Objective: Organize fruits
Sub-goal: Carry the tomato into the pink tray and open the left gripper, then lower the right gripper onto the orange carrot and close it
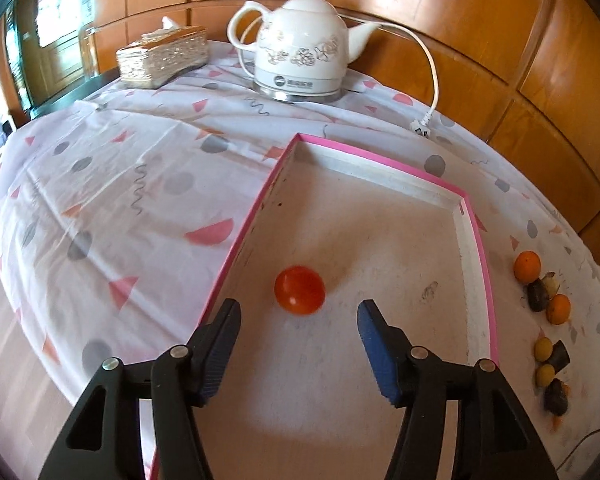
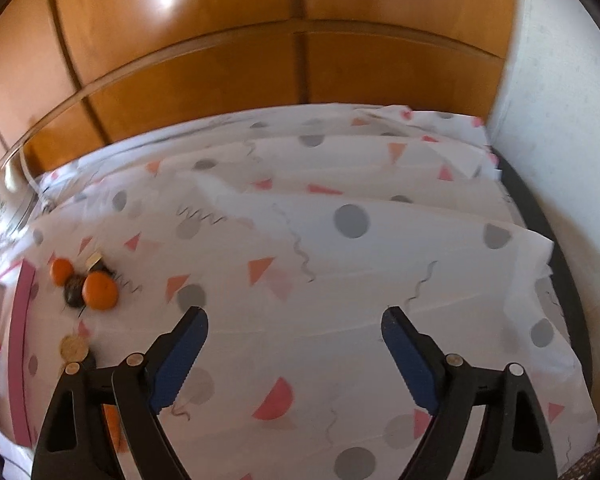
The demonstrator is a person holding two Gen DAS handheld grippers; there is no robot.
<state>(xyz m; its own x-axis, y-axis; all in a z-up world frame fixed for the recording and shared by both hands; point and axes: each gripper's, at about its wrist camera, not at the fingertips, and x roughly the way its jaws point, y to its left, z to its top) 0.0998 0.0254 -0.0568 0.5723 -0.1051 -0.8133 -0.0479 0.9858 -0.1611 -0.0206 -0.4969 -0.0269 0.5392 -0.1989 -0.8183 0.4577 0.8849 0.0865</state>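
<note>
fruit first: your left gripper (image 1: 298,312) hangs over the pink-rimmed tray (image 1: 476,240), and a glossy red-orange round fruit (image 1: 299,290) lies on the tray's pale floor just past the fingertips, touching neither pad. the jaws stand part open and hold nothing. beyond the tray's right rim, on the patterned tablecloth (image 1: 112,200), you have a loose row of fruit: small yellow ones (image 1: 543,349) nearest, dark pieces among them, then two oranges (image 1: 527,266) farther off. at the far edge stand a white kettle (image 1: 300,48) on its base and a tissue box (image 1: 162,58).

your right gripper (image 2: 294,318) is spread wide and empty above bare cloth. to its left, an orange (image 2: 100,290) sits touching a dark fruit (image 2: 73,294), a second orange just behind, all near the tray's pink rim. wood panelling (image 2: 260,40) closes the back.
</note>
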